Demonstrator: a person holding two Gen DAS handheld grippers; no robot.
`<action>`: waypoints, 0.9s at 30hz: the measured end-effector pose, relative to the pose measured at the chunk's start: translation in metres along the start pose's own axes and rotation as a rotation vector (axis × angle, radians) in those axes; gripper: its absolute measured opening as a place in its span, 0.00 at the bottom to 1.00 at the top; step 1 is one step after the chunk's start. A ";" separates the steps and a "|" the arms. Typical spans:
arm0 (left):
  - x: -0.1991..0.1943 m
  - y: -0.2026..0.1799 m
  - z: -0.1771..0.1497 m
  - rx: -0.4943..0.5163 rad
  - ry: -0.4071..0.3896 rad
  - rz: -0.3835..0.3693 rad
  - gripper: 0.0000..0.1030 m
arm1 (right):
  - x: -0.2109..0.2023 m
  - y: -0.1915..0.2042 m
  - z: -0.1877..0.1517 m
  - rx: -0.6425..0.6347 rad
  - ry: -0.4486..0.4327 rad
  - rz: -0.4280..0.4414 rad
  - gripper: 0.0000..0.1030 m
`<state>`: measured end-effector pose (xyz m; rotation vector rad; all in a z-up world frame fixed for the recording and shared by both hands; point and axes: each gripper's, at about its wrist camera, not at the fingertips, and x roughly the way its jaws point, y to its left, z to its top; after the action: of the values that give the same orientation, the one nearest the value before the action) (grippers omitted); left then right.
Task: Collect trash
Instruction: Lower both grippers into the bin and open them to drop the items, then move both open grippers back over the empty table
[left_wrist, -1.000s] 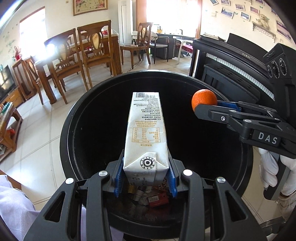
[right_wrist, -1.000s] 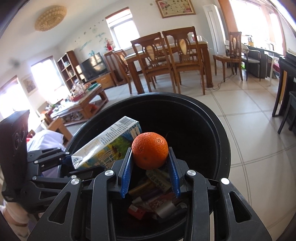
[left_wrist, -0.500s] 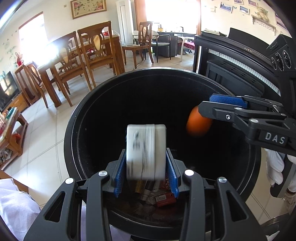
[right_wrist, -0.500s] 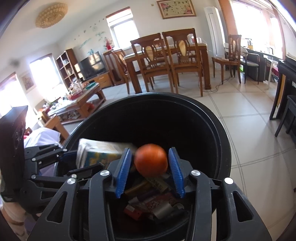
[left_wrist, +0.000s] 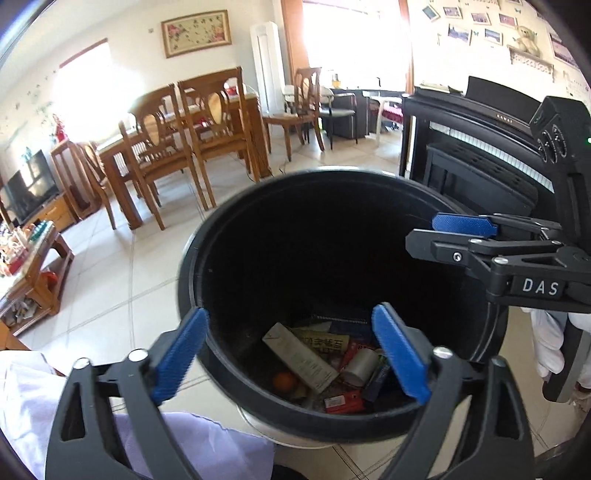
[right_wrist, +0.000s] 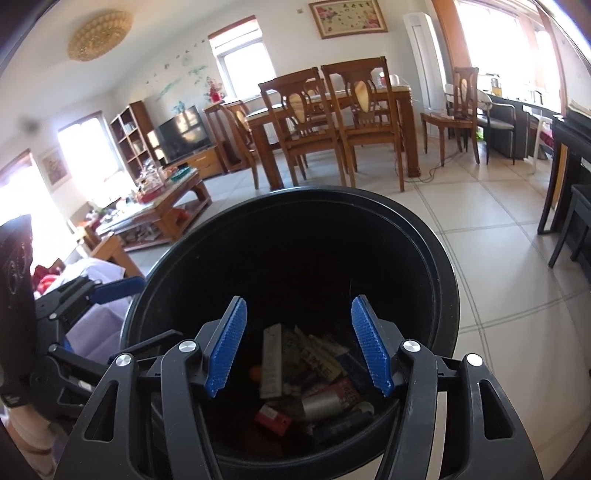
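A black round trash bin (left_wrist: 192, 258) (right_wrist: 447, 280) stands on the tiled floor below both grippers. At its bottom lie a drink carton (left_wrist: 301, 356) (right_wrist: 271, 360), an orange (left_wrist: 284, 380) (right_wrist: 255, 372) and several wrappers and cans. My left gripper (left_wrist: 291, 350) is open and empty above the near rim. My right gripper (right_wrist: 297, 345) is open and empty over the bin; it also shows in the left wrist view (left_wrist: 461, 225) at the right.
A black piano (left_wrist: 480, 147) stands right of the bin. Wooden dining table and chairs (right_wrist: 332, 122) stand behind it. A coffee table (right_wrist: 162, 206) with clutter is at the left. A lavender cloth (left_wrist: 110, 435) lies near the left gripper.
Both grippers opened. The carton dropped from the left gripper and the orange from the right; both now lie at the bottom of the bin. Both grippers rose slightly.
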<state>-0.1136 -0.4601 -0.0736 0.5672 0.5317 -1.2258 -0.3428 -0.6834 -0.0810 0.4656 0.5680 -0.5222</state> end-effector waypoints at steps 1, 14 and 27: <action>-0.003 0.001 0.000 -0.004 -0.007 0.000 0.92 | -0.002 0.001 0.000 0.000 -0.004 0.002 0.66; -0.072 0.040 -0.016 -0.132 -0.101 0.032 0.95 | -0.016 0.070 0.010 -0.054 -0.034 0.044 0.89; -0.188 0.127 -0.079 -0.349 -0.218 0.318 0.95 | -0.002 0.216 0.011 -0.192 -0.020 0.194 0.95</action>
<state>-0.0446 -0.2436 0.0046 0.2070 0.4373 -0.8545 -0.2150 -0.5218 -0.0137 0.3275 0.5414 -0.2839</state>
